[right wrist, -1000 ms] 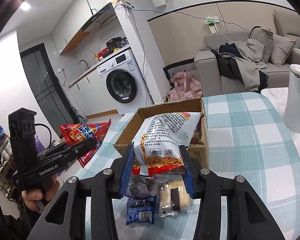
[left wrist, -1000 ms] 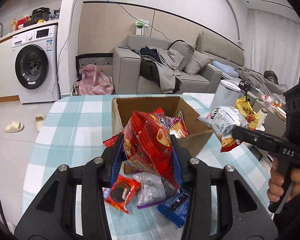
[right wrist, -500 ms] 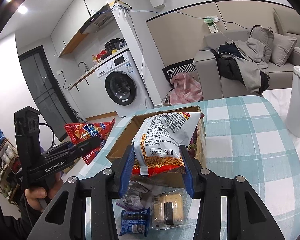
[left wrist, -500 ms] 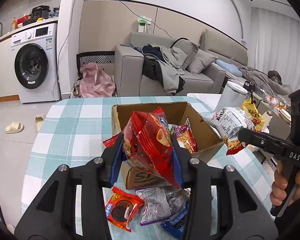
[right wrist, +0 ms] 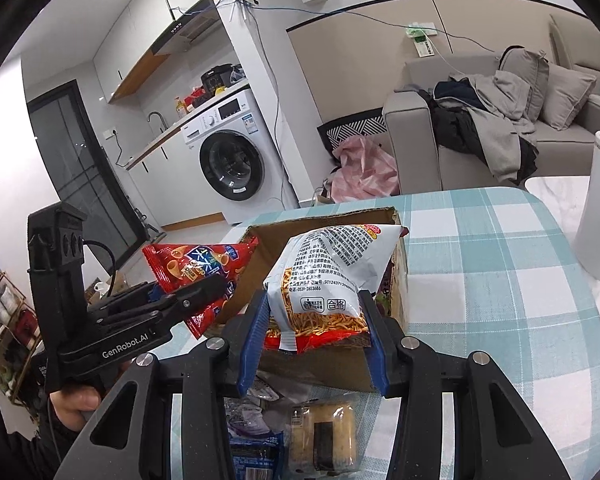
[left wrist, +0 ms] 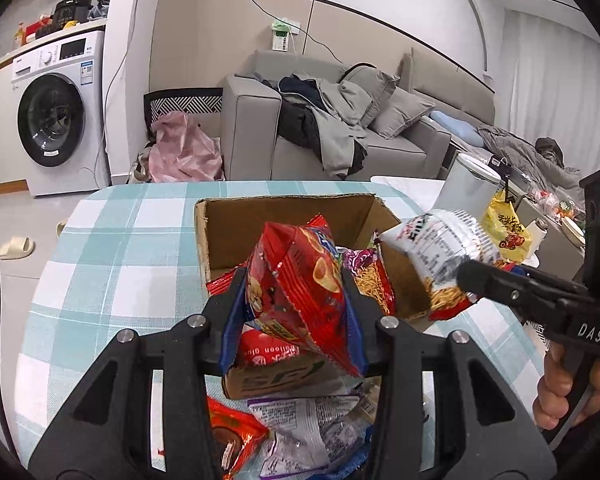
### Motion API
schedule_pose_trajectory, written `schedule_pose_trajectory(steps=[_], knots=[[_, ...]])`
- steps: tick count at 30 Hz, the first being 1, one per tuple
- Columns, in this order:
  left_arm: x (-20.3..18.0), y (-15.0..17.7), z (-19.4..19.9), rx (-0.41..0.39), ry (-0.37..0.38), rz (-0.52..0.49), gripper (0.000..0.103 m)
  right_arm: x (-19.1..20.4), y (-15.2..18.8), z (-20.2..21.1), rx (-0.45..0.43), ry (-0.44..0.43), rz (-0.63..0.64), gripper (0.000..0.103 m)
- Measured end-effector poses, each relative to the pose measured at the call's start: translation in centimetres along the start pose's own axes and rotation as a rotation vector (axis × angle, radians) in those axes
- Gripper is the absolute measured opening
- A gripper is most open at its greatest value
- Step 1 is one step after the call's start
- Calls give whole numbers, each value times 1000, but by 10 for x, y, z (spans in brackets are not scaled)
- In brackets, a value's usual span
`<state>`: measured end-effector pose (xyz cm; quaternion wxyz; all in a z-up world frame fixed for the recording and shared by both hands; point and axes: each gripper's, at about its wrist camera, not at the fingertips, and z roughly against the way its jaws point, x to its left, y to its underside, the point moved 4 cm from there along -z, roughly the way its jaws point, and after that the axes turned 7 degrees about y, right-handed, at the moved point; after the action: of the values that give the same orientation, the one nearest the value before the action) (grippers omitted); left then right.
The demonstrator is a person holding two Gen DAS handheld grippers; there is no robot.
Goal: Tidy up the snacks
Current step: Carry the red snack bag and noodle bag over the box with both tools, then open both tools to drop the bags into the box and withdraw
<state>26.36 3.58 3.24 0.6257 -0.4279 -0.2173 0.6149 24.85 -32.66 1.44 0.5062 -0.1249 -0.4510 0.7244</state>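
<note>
over the cardboard box (left wrist: 284,216) on the checked desk (left wrist: 112,240), two snack bags are hanging in mid-carry.
the left gripper (left wrist: 296,308) is pinching a red chip bag (left wrist: 300,280) between its fingers (left wrist: 232,320), and the right gripper (right wrist: 314,338) is clamping a white noodle-snack bag (right wrist: 328,272); both are hovering at the box's near edge, not yet released. a few packets are already lying inside the box, so the sorting is looking partly done. still waiting on the desk in front are a purple-white packet (left wrist: 300,428), an orange cookie pack (left wrist: 232,436), a blue packet (right wrist: 252,460) and a wrapped cake (right wrist: 324,432).
</note>
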Motion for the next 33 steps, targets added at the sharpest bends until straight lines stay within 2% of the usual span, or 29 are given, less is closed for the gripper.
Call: schedule_pose_trajectory(steps=[11, 20, 27, 30, 31, 33], knots=[[2, -2, -35, 19, -49, -31, 40, -1, -4, -33, 24, 29, -32, 44], [1, -6, -60, 48, -37, -30, 38, 7, -5, -59, 47, 106, -4, 44], [10, -5, -73, 84, -42, -12, 38, 4, -7, -62, 53, 96, -24, 45], [12, -5, -68, 93, -10, 0, 38, 5, -7, -54, 23, 72, -11, 45], [12, -6, -66, 94, -8, 0, 39, 6, -8, -50, 15, 72, -2, 48], [9, -6, -58, 91, -8, -2, 49, 6, -8, -43, 1, 69, 2, 52]])
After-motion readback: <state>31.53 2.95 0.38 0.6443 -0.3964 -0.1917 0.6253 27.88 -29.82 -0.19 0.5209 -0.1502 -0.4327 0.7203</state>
